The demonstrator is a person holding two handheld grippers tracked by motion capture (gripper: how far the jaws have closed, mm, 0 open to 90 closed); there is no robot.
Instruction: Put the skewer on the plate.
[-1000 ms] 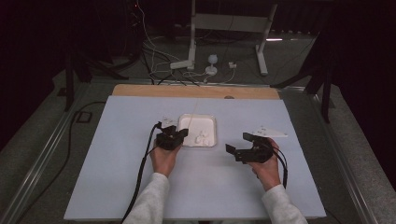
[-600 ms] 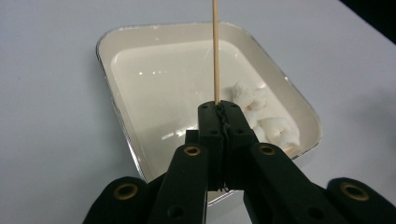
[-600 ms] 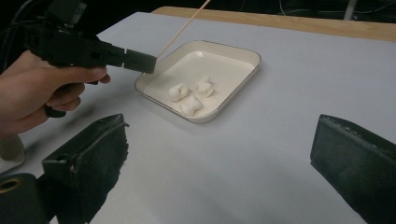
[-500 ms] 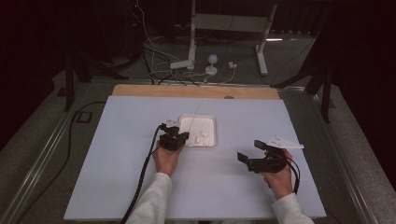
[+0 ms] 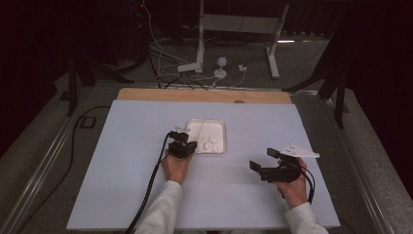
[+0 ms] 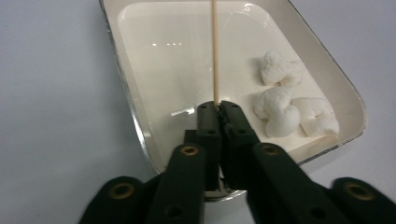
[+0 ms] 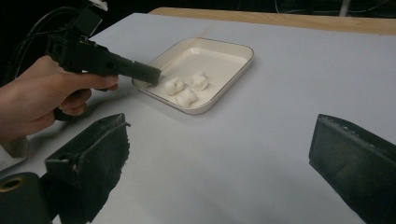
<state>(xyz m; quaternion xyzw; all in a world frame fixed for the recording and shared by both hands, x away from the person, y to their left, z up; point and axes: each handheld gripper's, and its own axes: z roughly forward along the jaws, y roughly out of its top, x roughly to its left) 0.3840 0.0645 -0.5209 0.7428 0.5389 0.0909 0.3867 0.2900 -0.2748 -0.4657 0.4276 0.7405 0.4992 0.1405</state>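
Standing by the table, I watched the left gripper (image 6: 218,108) pinch a thin wooden skewer (image 6: 215,51) by its near end, jaws closed tight on it, though they had just been easing apart a touch with the stick between them. The skewer ran out over the white tray (image 6: 140,135), its far tip out of my sight past the tray's back edge. Three marshmallows (image 6: 287,105) lay bunched at one side of the tray, the nearest just beside the jaw tips but not touching them. The right gripper (image 7: 219,154) hung well apart over bare table, jaws spread wide with nothing in them, facing the tray from the side.

What worried me most was that grip. The stick was held only at its very end, so any further slackening could have let it swing, tilt or drop into the tray. A long thin stick levered from one end would also have wobbled at the tip, and I judged a stab at a marshmallow could easily have glanced off.

The marshmallows looked soft and light; pushed rather than pierced, one would likely have slid along the glossy tray floor or bumped its neighbours out of place. The tray itself sat loose on the smooth table (image 5: 122,146), and a shove from the left jaws might have skated it away. With the right gripper standing off, nothing steadied either tray or sweets.
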